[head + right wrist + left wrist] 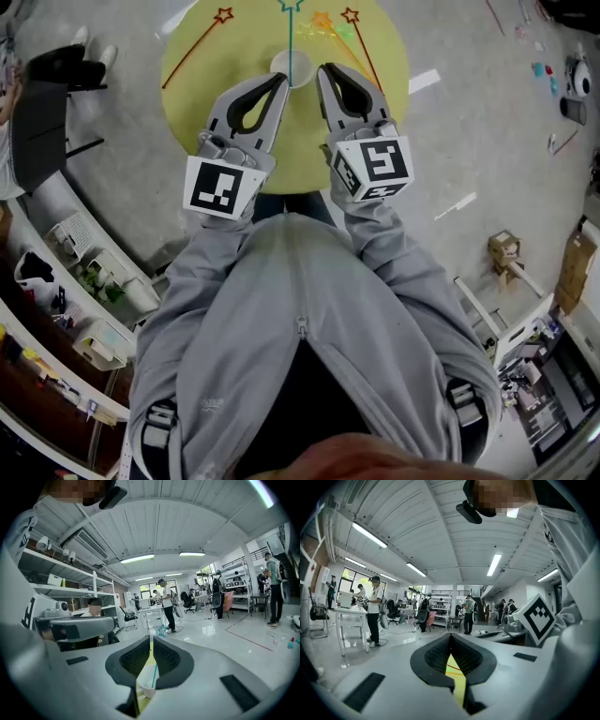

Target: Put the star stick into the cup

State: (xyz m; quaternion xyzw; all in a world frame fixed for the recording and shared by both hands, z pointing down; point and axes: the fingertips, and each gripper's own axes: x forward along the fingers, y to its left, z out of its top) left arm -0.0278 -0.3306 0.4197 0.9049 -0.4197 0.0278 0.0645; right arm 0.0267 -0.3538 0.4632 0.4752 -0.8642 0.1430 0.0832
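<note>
A round yellow table stands on grey floor. Possibly a cardboard figure sits well apart. A person stands by a white desk.

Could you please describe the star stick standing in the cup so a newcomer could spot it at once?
Find the round yellow table; a small white cup stands on it. The teal star stick rises upright out of that cup, while the other sticks, red and orange, lie flat on the tabletop.
</note>
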